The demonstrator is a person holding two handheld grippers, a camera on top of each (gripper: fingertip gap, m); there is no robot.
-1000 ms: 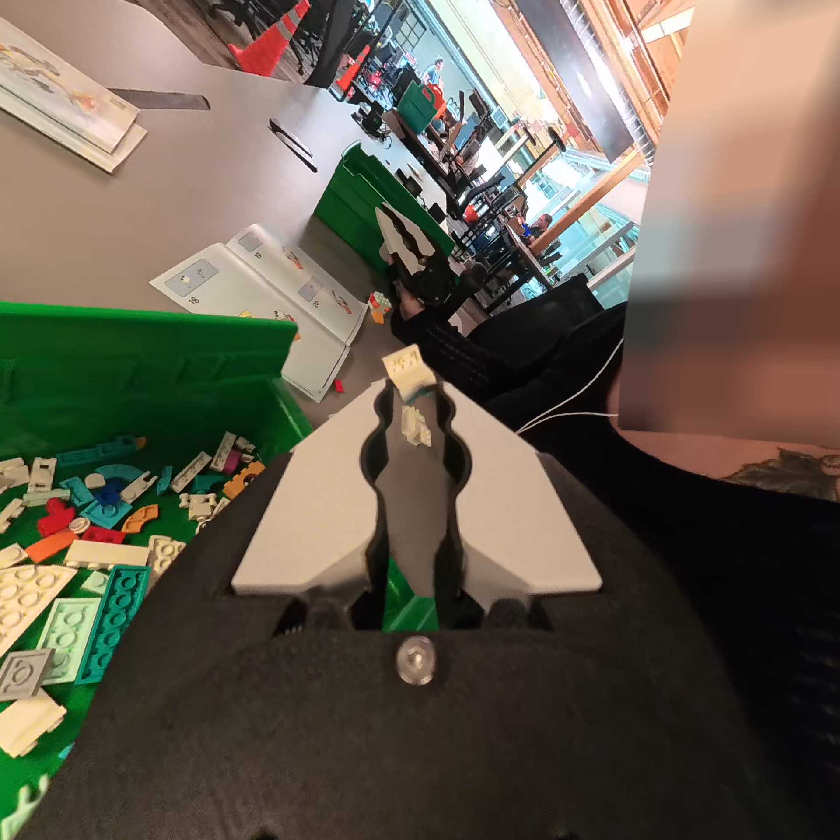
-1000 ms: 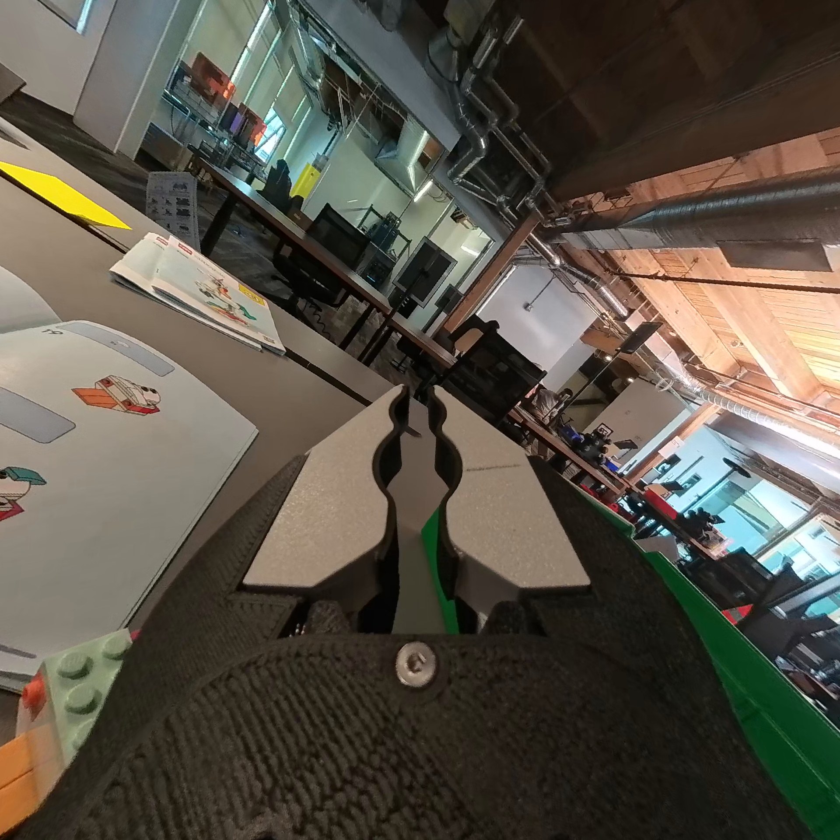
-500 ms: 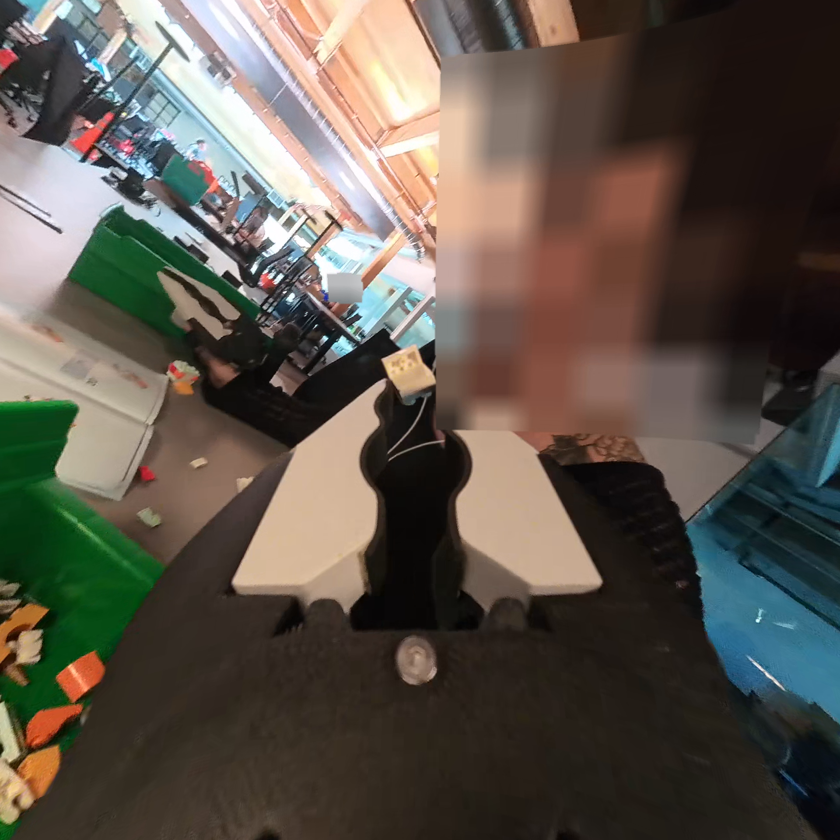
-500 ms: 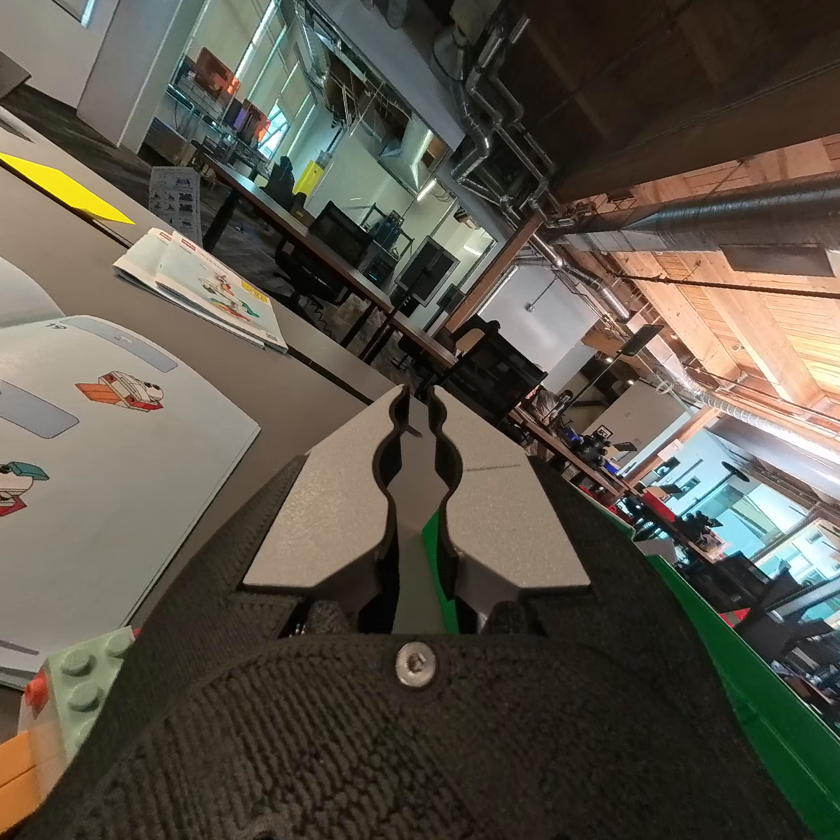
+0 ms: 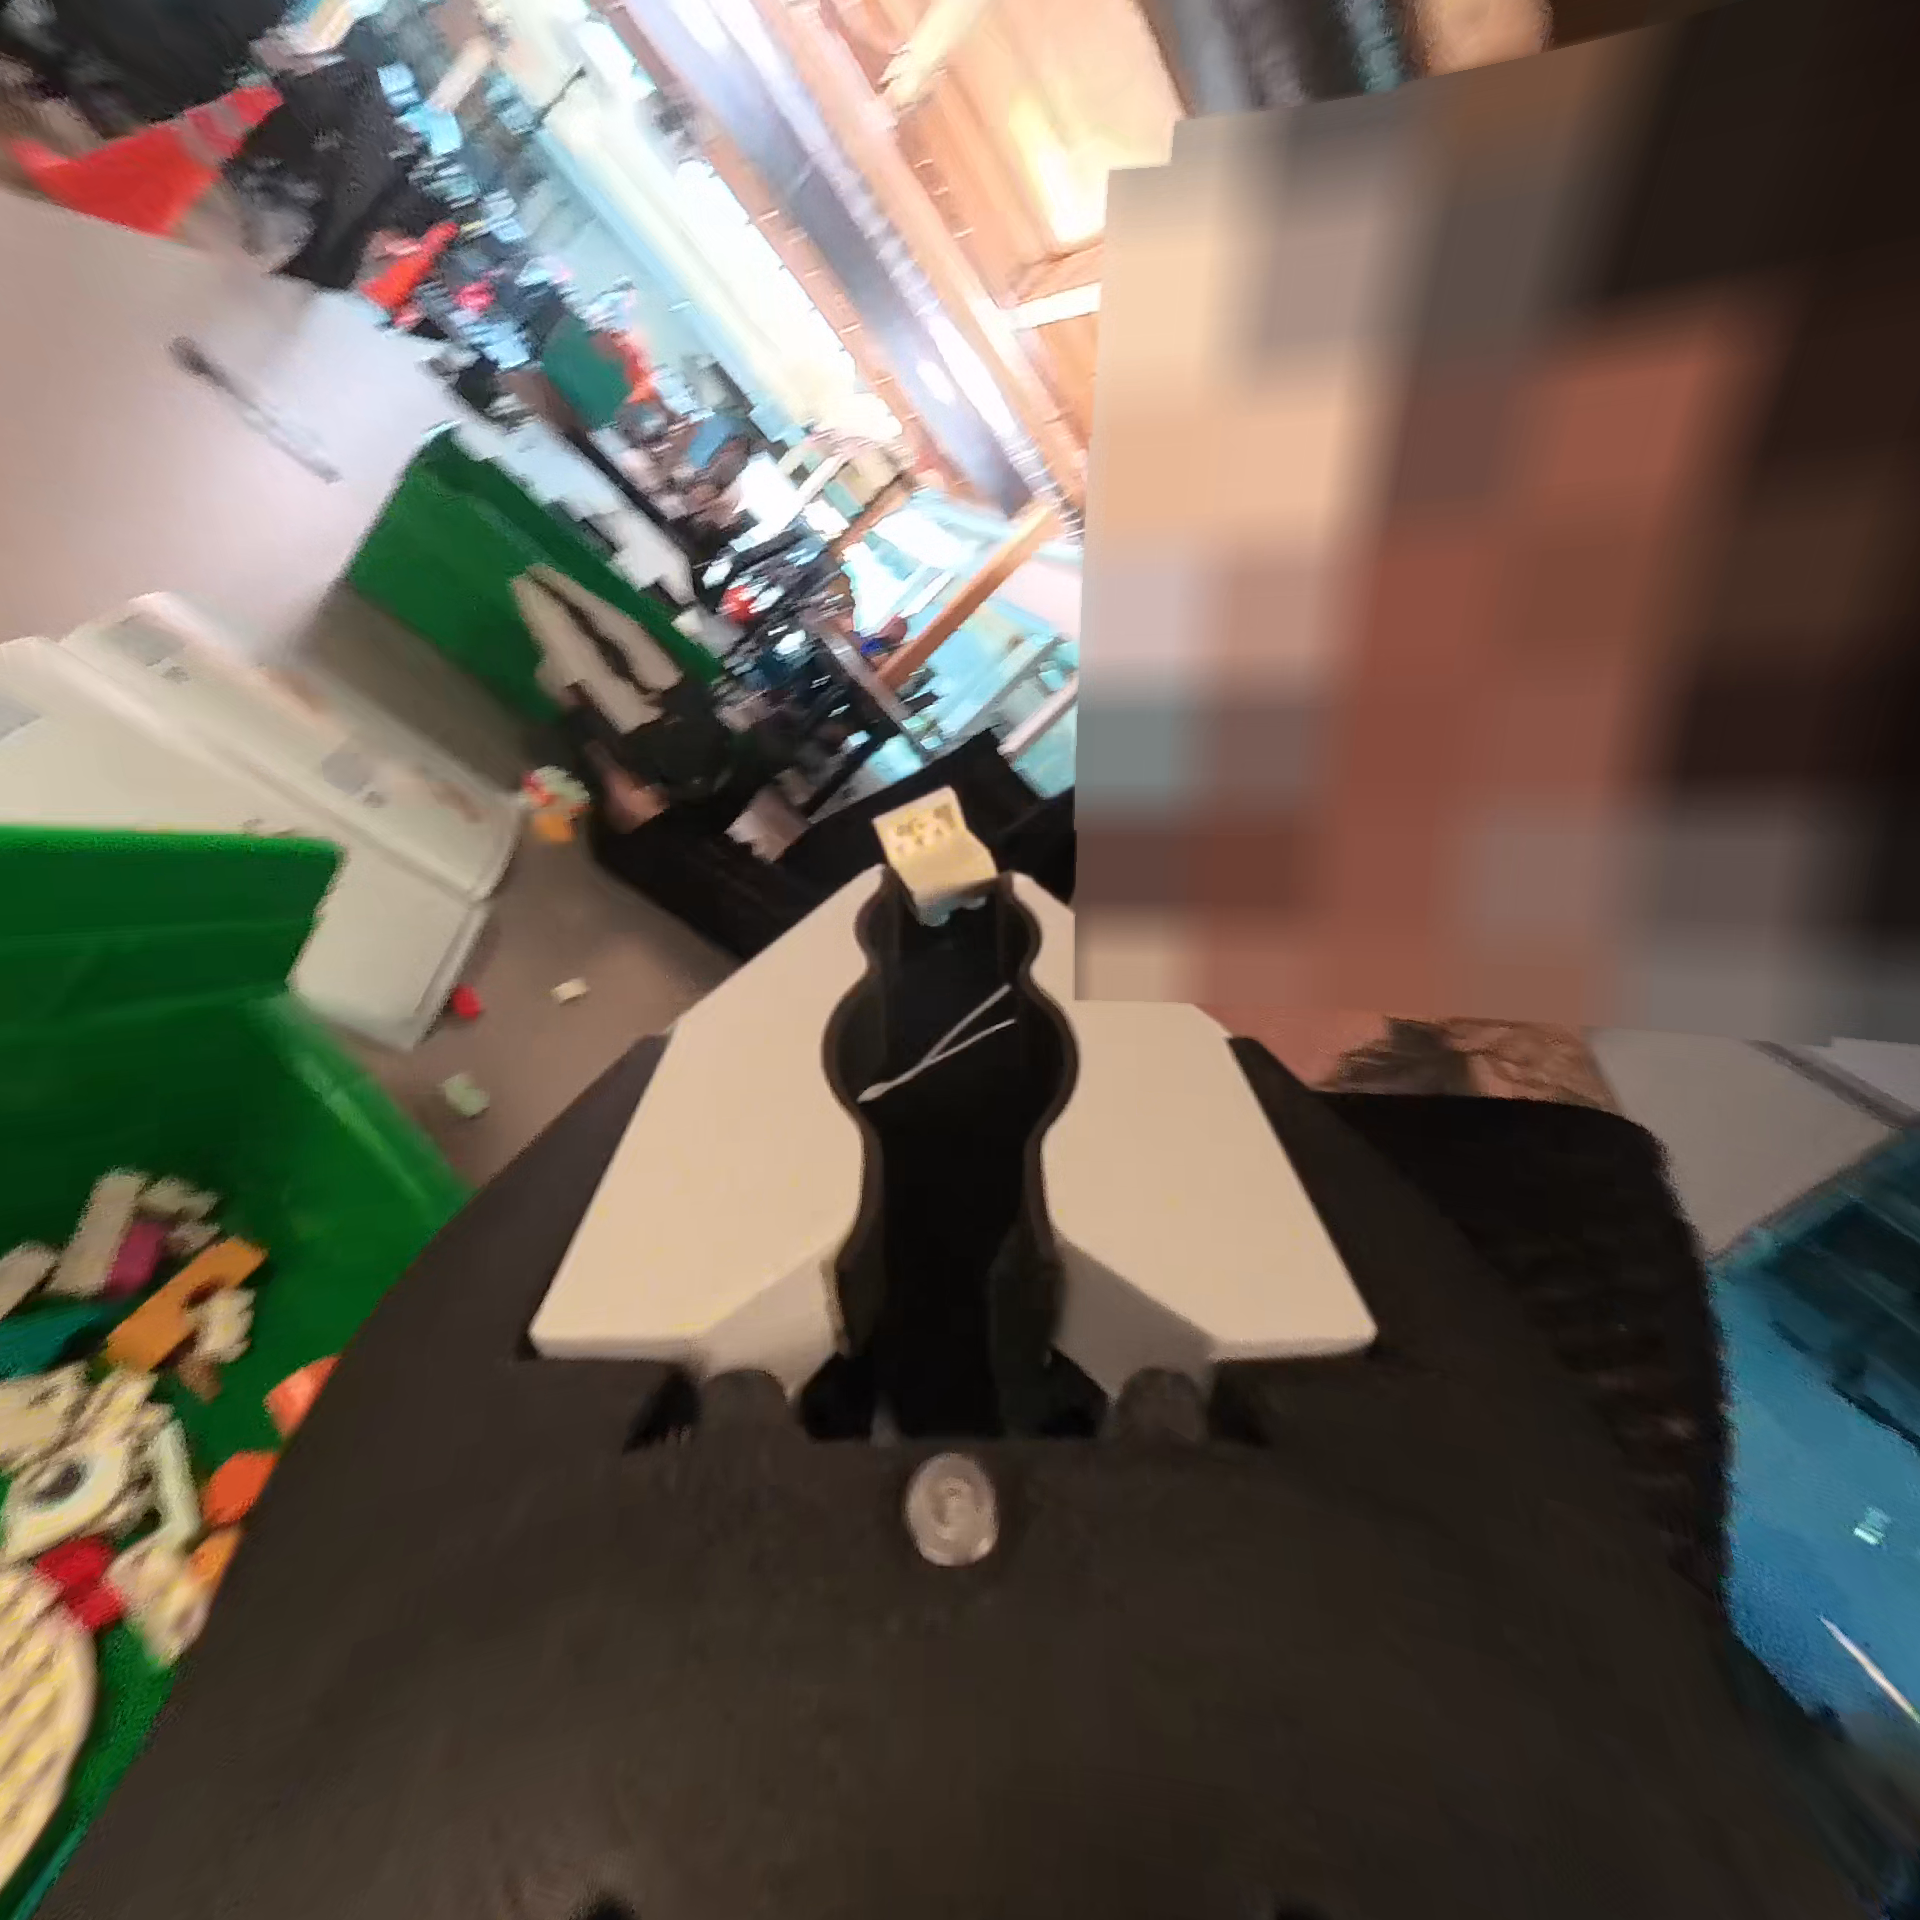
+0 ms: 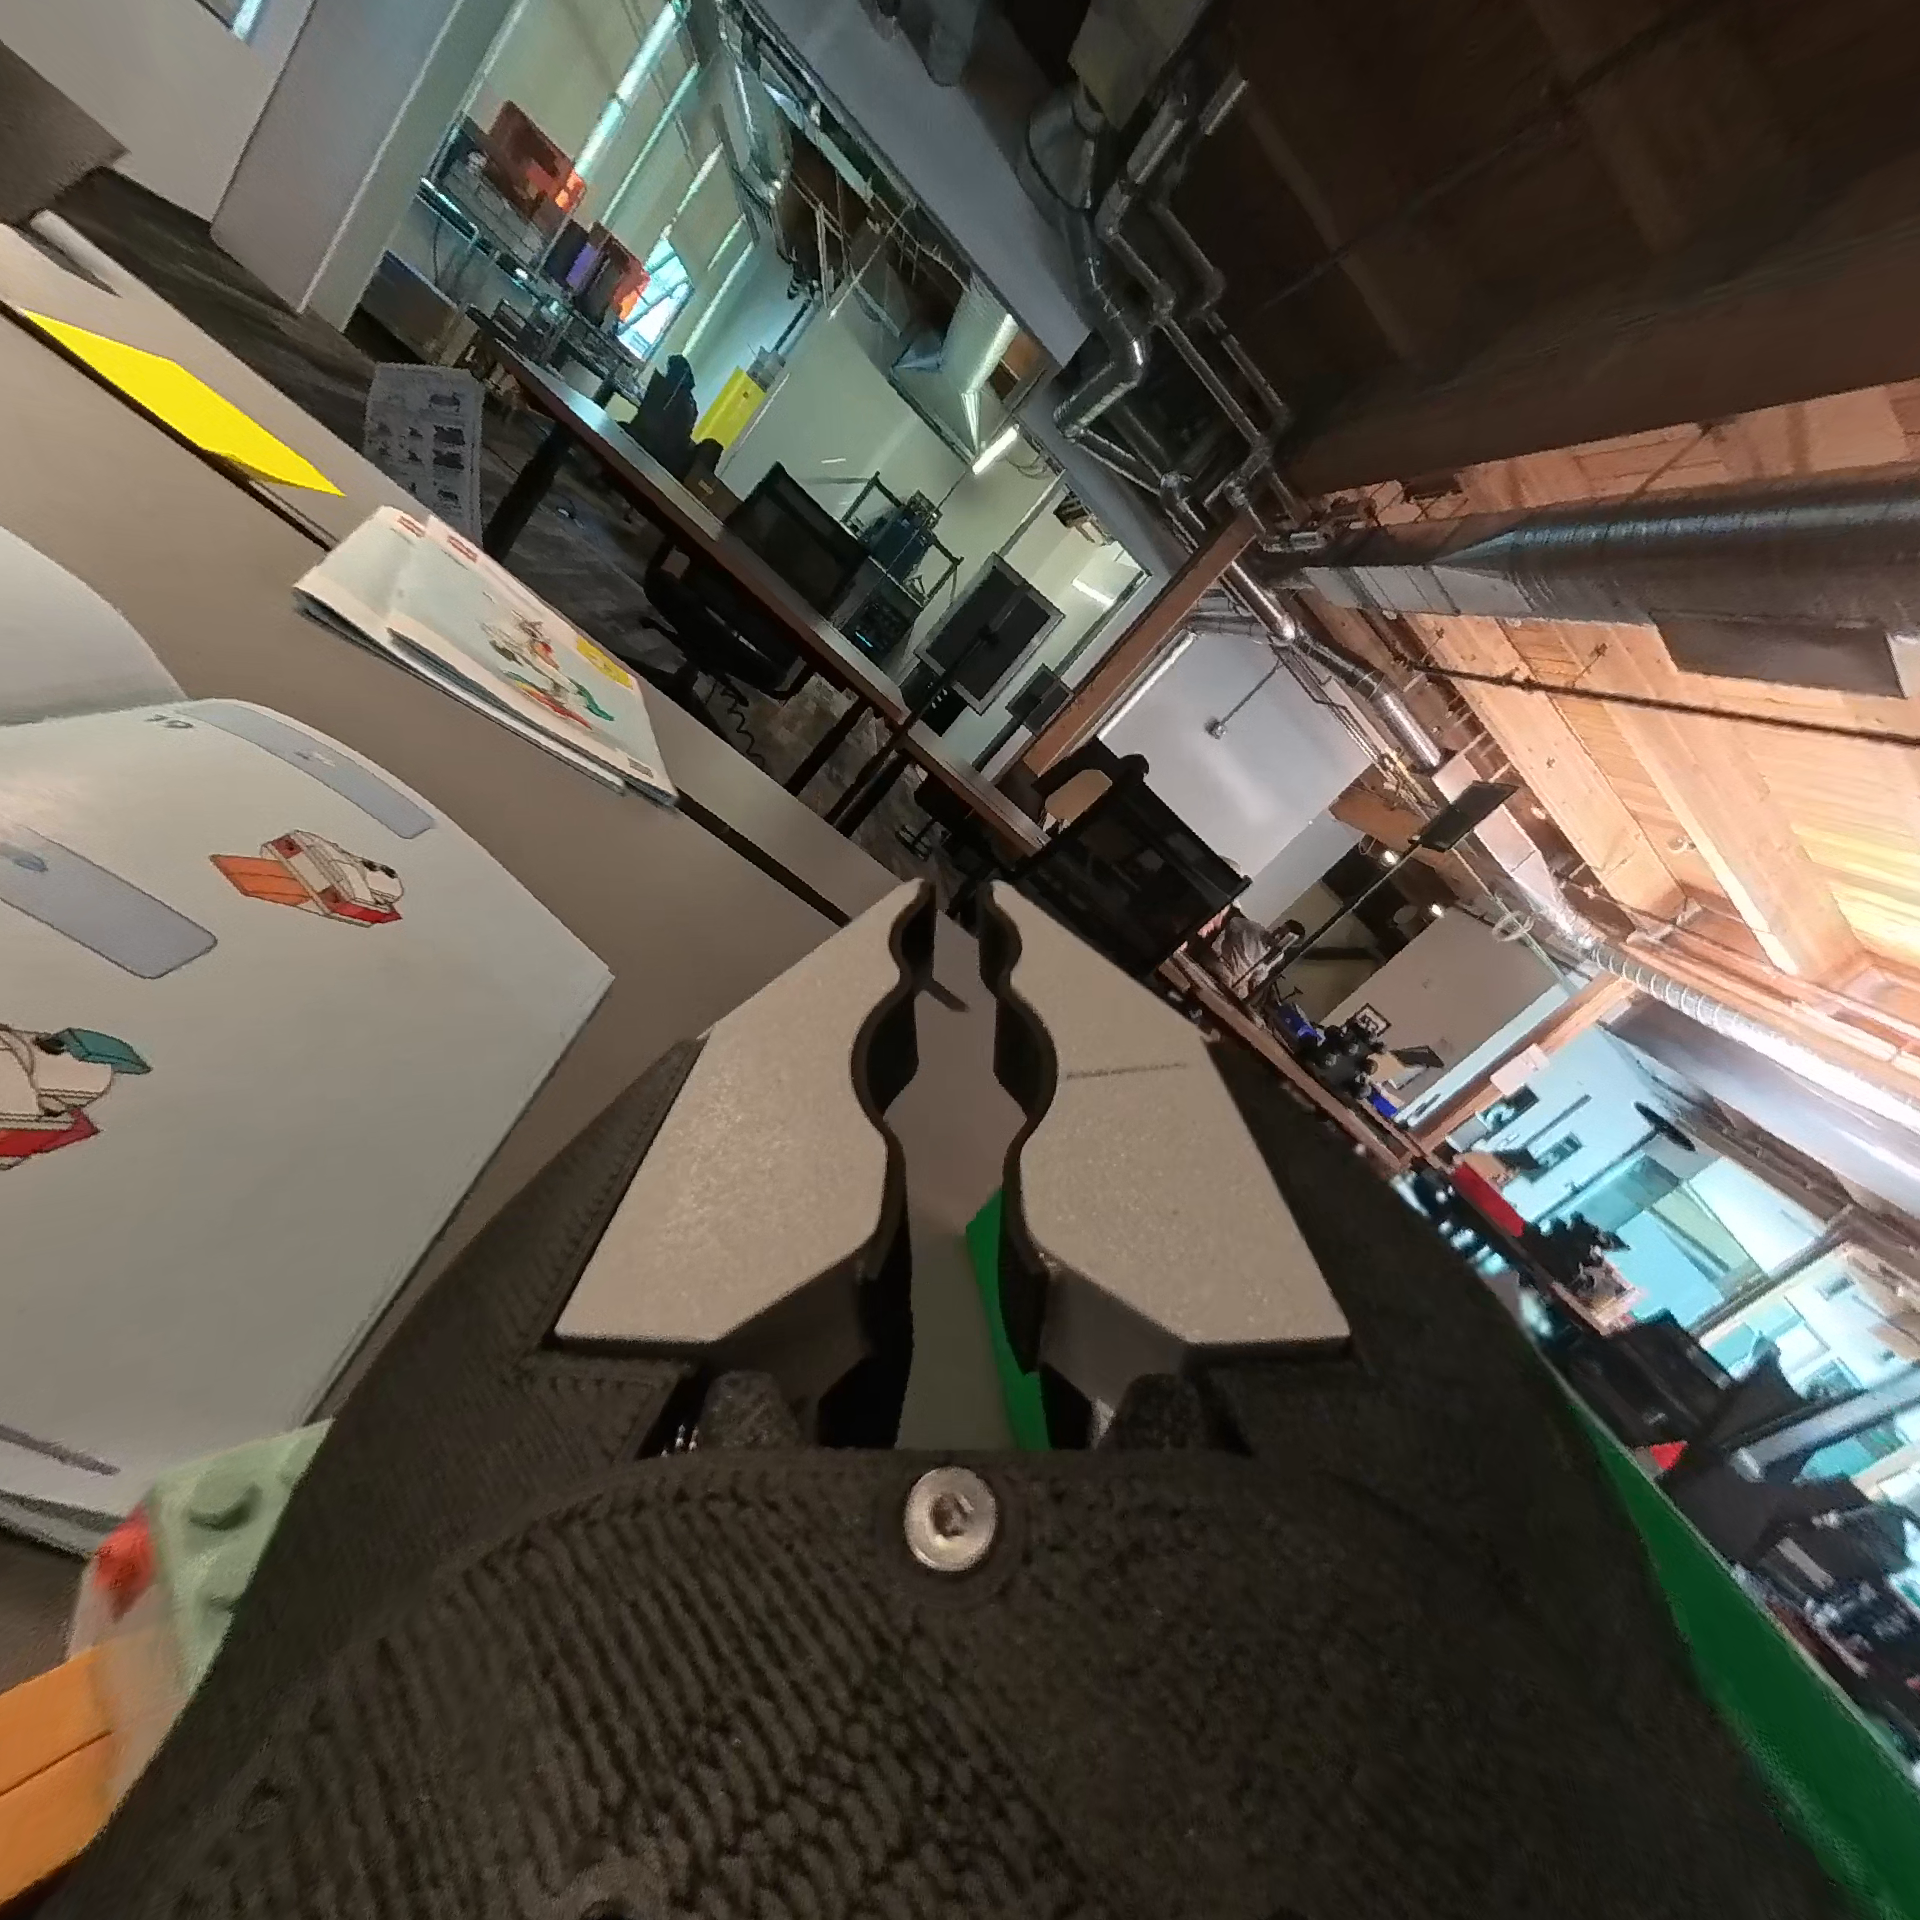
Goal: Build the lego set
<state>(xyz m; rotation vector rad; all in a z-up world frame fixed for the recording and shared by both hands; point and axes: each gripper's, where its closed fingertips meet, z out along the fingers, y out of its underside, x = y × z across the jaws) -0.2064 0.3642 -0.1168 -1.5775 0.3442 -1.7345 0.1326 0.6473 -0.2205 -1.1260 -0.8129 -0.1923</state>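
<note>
My left gripper (image 5: 940,883) is shut on a small white lego piece (image 5: 932,852) that sticks out past the fingertips, held in the air above the table edge. A green bin (image 5: 156,935) at the left holds several loose lego pieces (image 5: 114,1382). My right gripper (image 6: 956,904) is shut and empty, resting low over the table; it also shows far off in the left wrist view (image 5: 597,649). A partly built model in light green and orange (image 6: 145,1558) sits just left of the right gripper; it shows small and blurred in the left wrist view (image 5: 551,800).
An open instruction booklet (image 6: 260,987) lies left of the right gripper and shows in the left wrist view (image 5: 260,790). A closed booklet (image 6: 488,644) and a yellow sheet (image 6: 177,426) lie farther back. A second green bin (image 6: 1766,1662) stands at the right. A person's dark sleeve (image 5: 1507,1195) is close.
My left gripper, still holding the white piece, swung up away from the bin and has now tilted back toward the bin and table. The right gripper has barely moved.
</note>
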